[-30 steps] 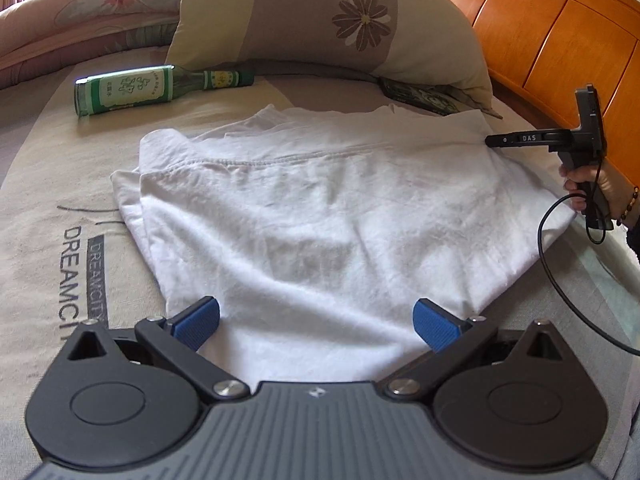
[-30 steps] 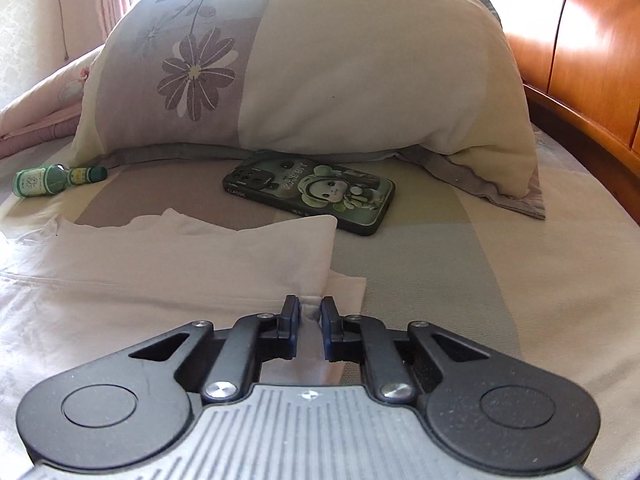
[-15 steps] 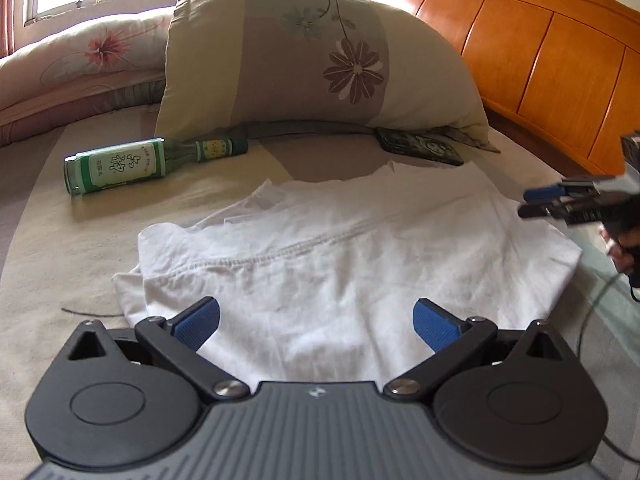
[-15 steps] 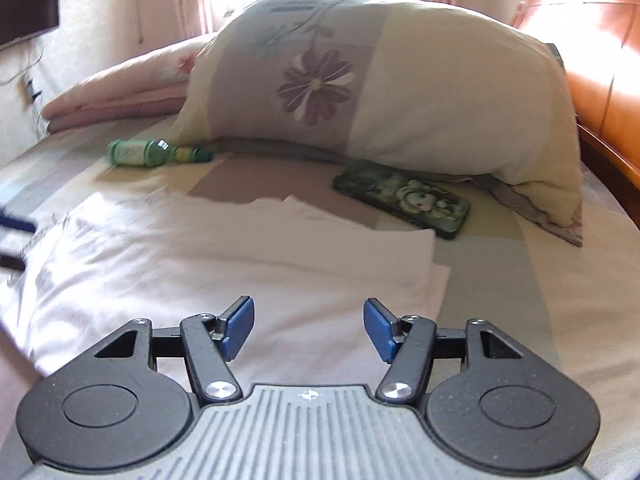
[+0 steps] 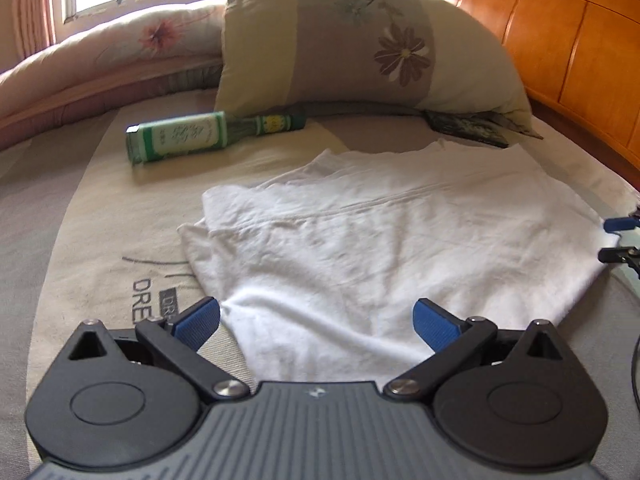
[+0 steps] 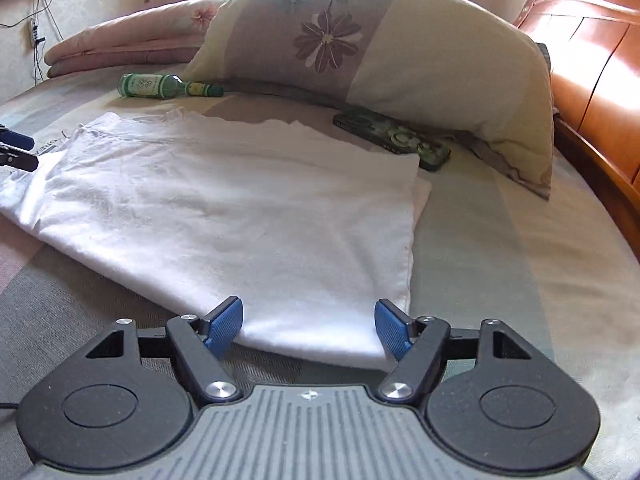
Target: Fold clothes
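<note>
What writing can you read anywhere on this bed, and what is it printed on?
"DRE": the start of a larger dark word printed on the bed sheet, its end hidden behind the left gripper.
"OREA": as that print reads at the right view's left edge, small and cut off.
Green bottle: its white label carries print, too blurred to read.
Phone case: a cartoon picture, no readable text.
Pillow: flowers only; any lettering is blurred.
</note>
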Available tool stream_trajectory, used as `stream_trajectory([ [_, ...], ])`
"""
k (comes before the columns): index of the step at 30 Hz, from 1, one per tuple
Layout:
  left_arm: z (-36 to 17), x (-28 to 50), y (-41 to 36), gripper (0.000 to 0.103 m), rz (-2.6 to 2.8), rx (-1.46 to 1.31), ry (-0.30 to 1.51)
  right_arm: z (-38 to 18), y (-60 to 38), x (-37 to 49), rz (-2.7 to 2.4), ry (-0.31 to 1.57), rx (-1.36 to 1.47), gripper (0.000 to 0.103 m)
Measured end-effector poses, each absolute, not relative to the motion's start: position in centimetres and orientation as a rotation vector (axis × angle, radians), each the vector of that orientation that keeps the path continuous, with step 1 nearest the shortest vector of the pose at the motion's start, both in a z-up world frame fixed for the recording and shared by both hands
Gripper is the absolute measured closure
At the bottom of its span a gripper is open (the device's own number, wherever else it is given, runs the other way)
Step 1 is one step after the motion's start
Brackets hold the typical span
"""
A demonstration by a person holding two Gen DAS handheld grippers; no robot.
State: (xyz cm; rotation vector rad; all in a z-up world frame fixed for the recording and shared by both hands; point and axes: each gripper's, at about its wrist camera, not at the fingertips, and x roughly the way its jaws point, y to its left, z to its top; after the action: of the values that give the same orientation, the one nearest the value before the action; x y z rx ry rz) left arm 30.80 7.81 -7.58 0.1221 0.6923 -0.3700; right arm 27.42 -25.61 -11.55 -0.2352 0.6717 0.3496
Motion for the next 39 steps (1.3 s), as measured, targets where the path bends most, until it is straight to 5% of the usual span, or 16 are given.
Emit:
stream_trajectory([
  [13, -10.0, 26.6, 6.7, 0.001, -0.396, 0.1, 0.813, -12.0, -27.2, 25.7, 0.307, 0.735, -0.196, 0.014],
  [20, -6.9, 23.8, -0.3, 0.001, -0.428, 0.545, 0.644, -10.0, -23.4, 23.3, 0.323, 0.609, -0.533, 0.004],
  [26, -10.6, 21.3, -6.6, 0.0, -0.397, 1.097, 0.477, -13.1, -19.1, 22.3, 0.277, 0.513, -0.979, 0.002],
  [39, -11.8, 23.3, -11.6, 0.0, -0.437, 1.248, 0.299, -14.7, -12.6, 24.1, 0.412, 0.363, -1.092, 0.0],
])
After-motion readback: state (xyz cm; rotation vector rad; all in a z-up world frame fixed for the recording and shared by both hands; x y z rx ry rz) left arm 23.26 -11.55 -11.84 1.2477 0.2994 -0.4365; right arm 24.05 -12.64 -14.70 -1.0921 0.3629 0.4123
